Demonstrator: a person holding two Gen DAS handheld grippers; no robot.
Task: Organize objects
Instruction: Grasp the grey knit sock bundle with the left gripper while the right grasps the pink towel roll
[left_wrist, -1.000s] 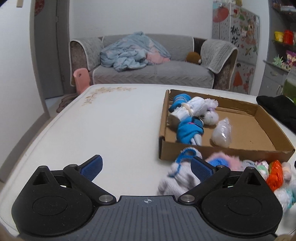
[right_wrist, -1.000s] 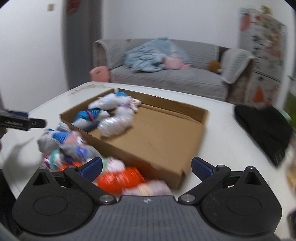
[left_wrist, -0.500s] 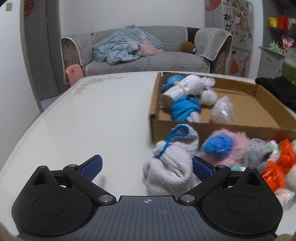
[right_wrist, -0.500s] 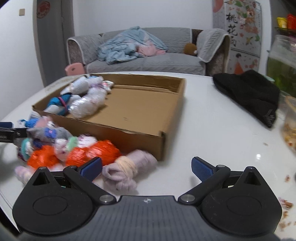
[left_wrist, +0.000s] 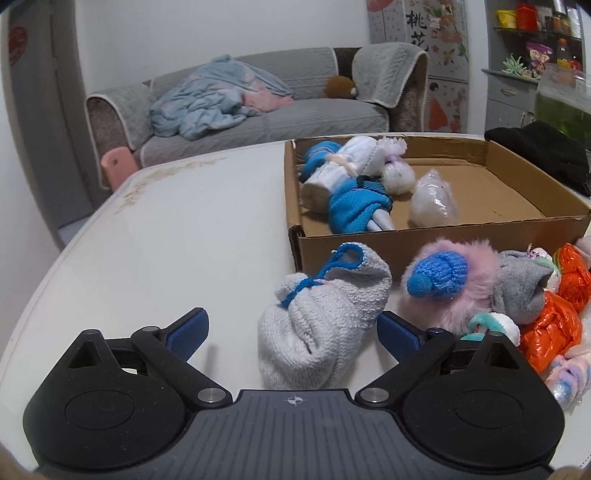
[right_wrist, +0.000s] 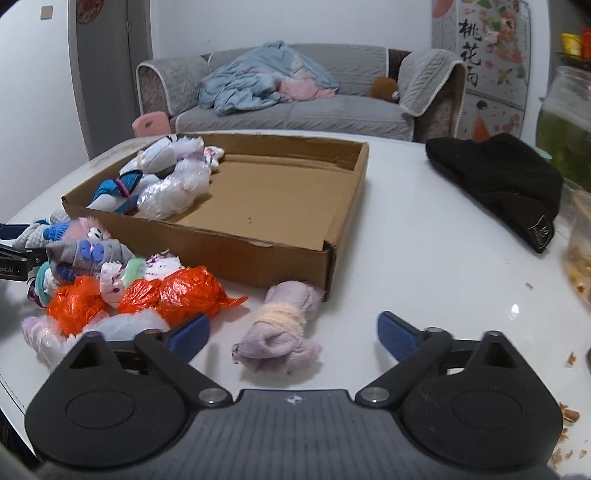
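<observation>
- White, glossy tabletop (left_wrist: 177, 236) carries a shallow brown cardboard tray (left_wrist: 436, 251) and a loose heap of rolled sock bundles in front of the tray's near wall.
- My left tool (left_wrist: 291, 328) stands with its blue-padded fingers apart, having just narrowed a little. A pale grey knitted sock bundle with a blue cuff and loop (left_wrist: 325, 317) lies on the tabletop between the fingers. The right-hand pad is just beside the bundle, and I cannot tell whether it touches. The left-hand pad is clear of it.
- My right tool (right_wrist: 293, 330) also stands apart, its fingers having just closed in somewhat. A lilac sock roll bound with cream yarn (right_wrist: 284, 328) lies on the tabletop between them, touching neither pad, just outside the tray's near right corner.
- Inside the tray, along its left side, lie a blue knitted roll (left_wrist: 358, 210), a white roll (left_wrist: 343, 170) and two bundles in clear plastic wrap (left_wrist: 432, 201). The remaining tray floor is bare cardboard.
- Outside the tray, right of the grey bundle, sit a fluffy pink bundle with a blue knitted knob (left_wrist: 447, 277), a grey fleece roll (left_wrist: 521, 291) and orange plastic-wrapped bundles (right_wrist: 184, 291).
- Black knitted garment (right_wrist: 498, 181) rests on the tabletop well right of the tray.
- Grey sofa (left_wrist: 266, 114) with a light blue blanket stands beyond the tabletop.
</observation>
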